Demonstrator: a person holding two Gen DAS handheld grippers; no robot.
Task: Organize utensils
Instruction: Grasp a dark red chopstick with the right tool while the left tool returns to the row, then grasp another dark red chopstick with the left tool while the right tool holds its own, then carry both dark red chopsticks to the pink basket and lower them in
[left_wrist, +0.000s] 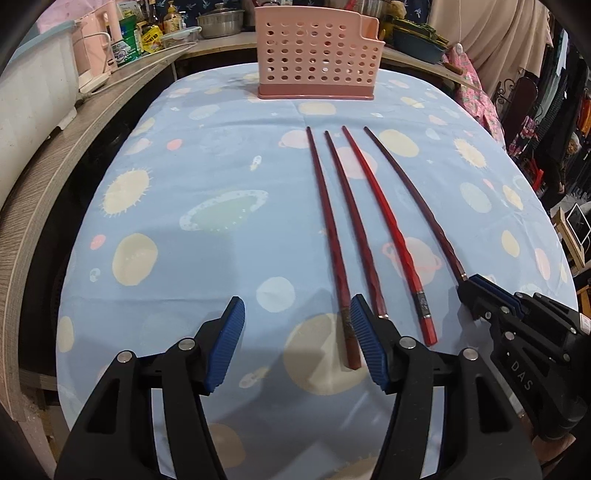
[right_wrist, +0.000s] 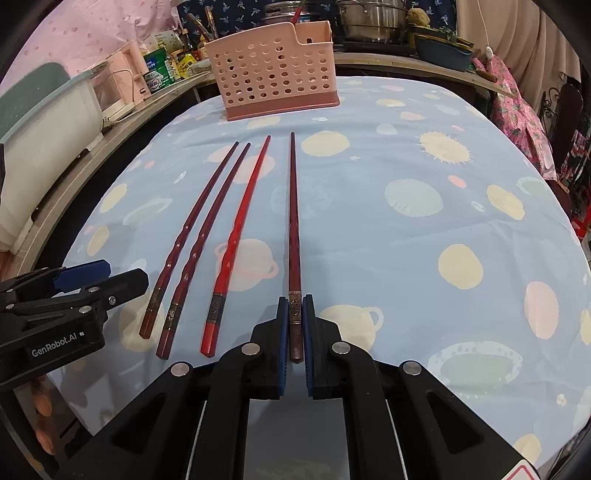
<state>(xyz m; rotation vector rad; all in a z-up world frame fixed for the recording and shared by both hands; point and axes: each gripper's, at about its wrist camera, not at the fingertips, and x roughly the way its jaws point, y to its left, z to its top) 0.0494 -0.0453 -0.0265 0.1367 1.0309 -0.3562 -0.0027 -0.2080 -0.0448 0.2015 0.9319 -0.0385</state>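
Several red and dark red chopsticks lie side by side on the blue planet-print tablecloth (left_wrist: 207, 173), tips pointing at a pink perforated utensil holder (left_wrist: 317, 55) at the far end, also in the right wrist view (right_wrist: 277, 70). My right gripper (right_wrist: 294, 306) is shut on the thick end of the rightmost dark chopstick (right_wrist: 293, 221), which still lies on the cloth. It shows from the side in the left wrist view (left_wrist: 476, 291). My left gripper (left_wrist: 295, 314) is open and empty, low over the cloth; its right finger sits between the ends of the two leftmost chopsticks (left_wrist: 328, 229).
A wooden counter (left_wrist: 44, 173) curves along the left with a white bin (left_wrist: 33, 92), jars and boxes. Pots (right_wrist: 373, 18) and a blue dish stand behind the holder. Floral cloth and hanging clothes (left_wrist: 476, 92) lie at the right edge.
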